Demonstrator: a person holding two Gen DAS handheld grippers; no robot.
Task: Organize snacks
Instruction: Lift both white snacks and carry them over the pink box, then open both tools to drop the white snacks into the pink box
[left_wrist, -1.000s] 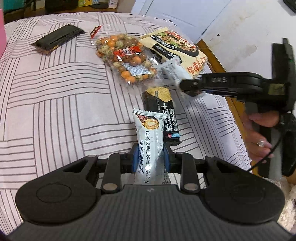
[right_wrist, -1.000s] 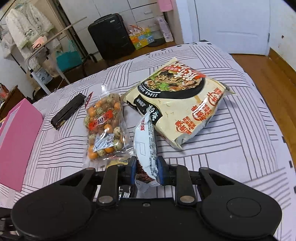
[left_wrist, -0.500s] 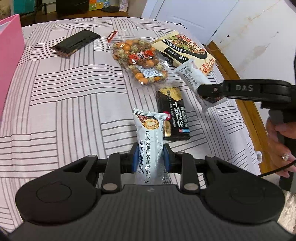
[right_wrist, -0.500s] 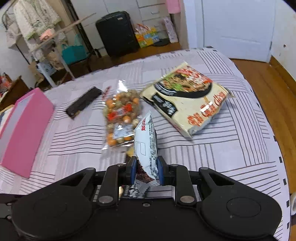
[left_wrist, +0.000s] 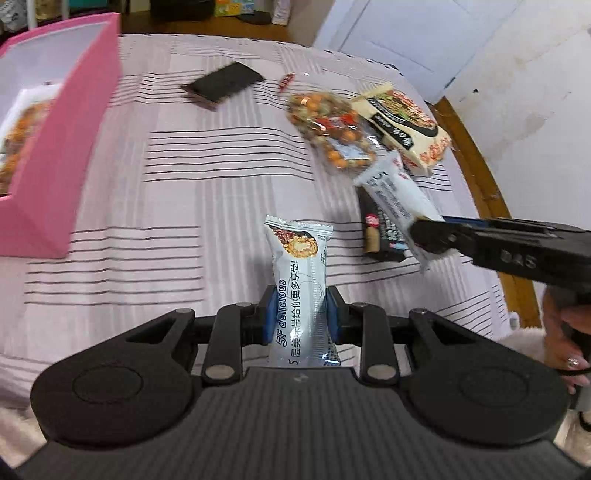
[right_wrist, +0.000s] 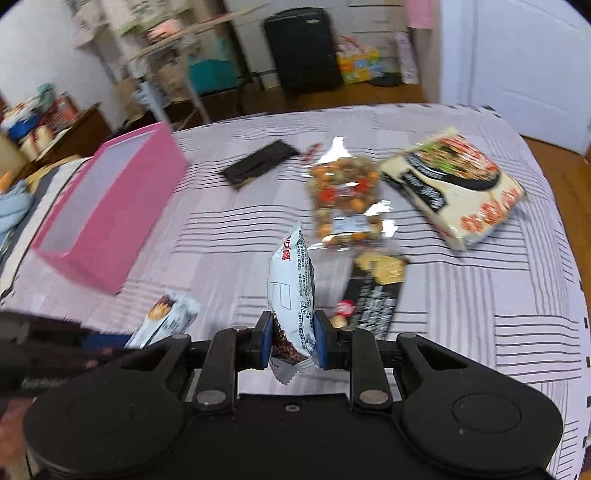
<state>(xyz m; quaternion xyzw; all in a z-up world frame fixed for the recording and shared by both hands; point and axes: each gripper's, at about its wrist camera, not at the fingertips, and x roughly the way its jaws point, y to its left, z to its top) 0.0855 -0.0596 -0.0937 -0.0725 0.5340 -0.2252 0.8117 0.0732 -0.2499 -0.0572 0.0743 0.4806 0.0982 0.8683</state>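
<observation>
A: Why are both snack bars up in the air?

B: Each is pinched by its lower end, so the rest of the wrapper stands clear ahead. The left gripper (left_wrist: 299, 317) has its jaws closed tight on the silver wafer bar (left_wrist: 300, 273); the right gripper (right_wrist: 291, 338) is clamped the same way on the white snack packet (right_wrist: 291, 291).

A: And the pink box (left_wrist: 62, 147)?

B: Open-topped, on the bed (left_wrist: 177, 206) to the left, with what looks like a snack already inside. I judge both bars are bound for it.

A: What is left lying?

B: The peanut bag (right_wrist: 345, 199), the noodle pack (right_wrist: 458, 192), a black cracker pack (right_wrist: 373, 295) and a dark flat bar (right_wrist: 262, 164), all well apart from the box.

A: Any risk?

B: The wrappers are slick, and gripped so low a bar could swing or slip.
</observation>
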